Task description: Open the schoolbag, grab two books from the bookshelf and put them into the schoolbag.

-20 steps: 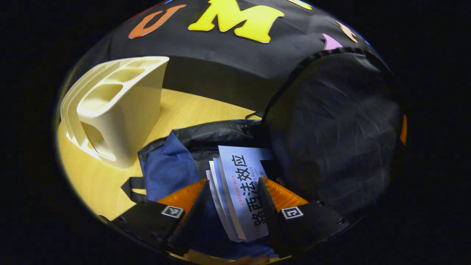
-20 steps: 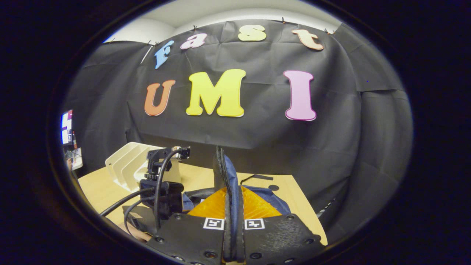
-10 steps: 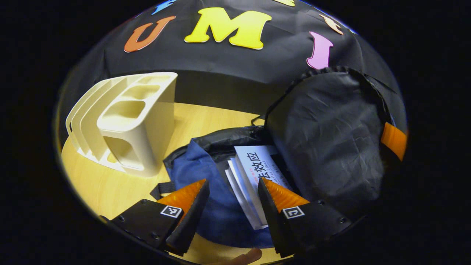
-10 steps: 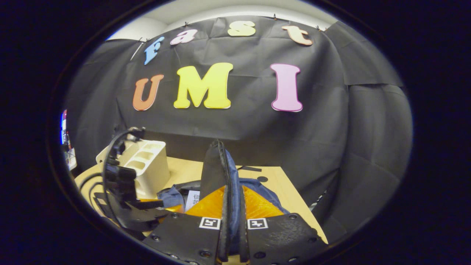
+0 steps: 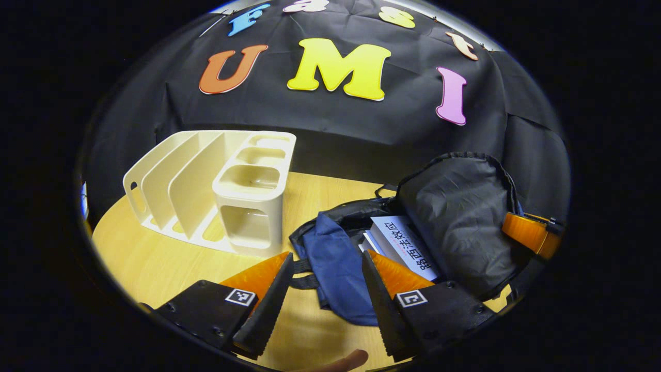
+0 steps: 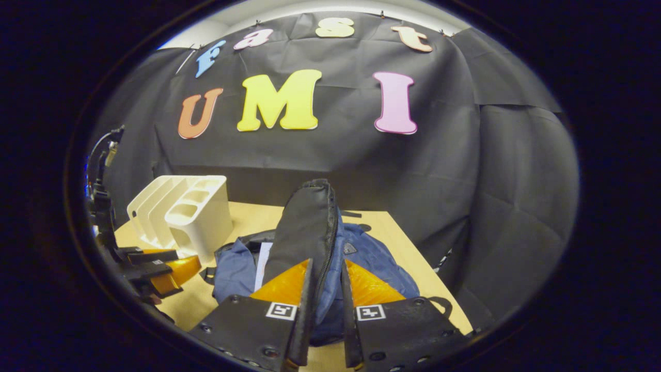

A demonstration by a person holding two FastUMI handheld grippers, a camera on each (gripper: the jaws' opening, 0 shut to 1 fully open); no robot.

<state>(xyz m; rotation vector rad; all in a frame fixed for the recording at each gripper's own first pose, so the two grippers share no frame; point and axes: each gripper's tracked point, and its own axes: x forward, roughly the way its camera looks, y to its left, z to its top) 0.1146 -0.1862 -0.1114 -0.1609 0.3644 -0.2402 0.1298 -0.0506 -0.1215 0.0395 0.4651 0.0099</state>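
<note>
Your left gripper point(image 5: 323, 279) hangs released above the worktop point(image 5: 155, 258), just in front of the bag point(image 5: 335, 258). Two books point(image 5: 405, 245) lie inside the bag, beside the empty shelf point(image 5: 217, 188). Your right gripper point(image 6: 326, 281) is clenched on the lifted flap point(image 6: 307, 227).

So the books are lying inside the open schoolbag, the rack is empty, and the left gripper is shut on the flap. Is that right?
Not quite: the right gripper pinches the flap, as the right gripper view shows. The left gripper is open, holding nothing. The books do lie inside the open schoolbag, and the rack is empty.
</note>
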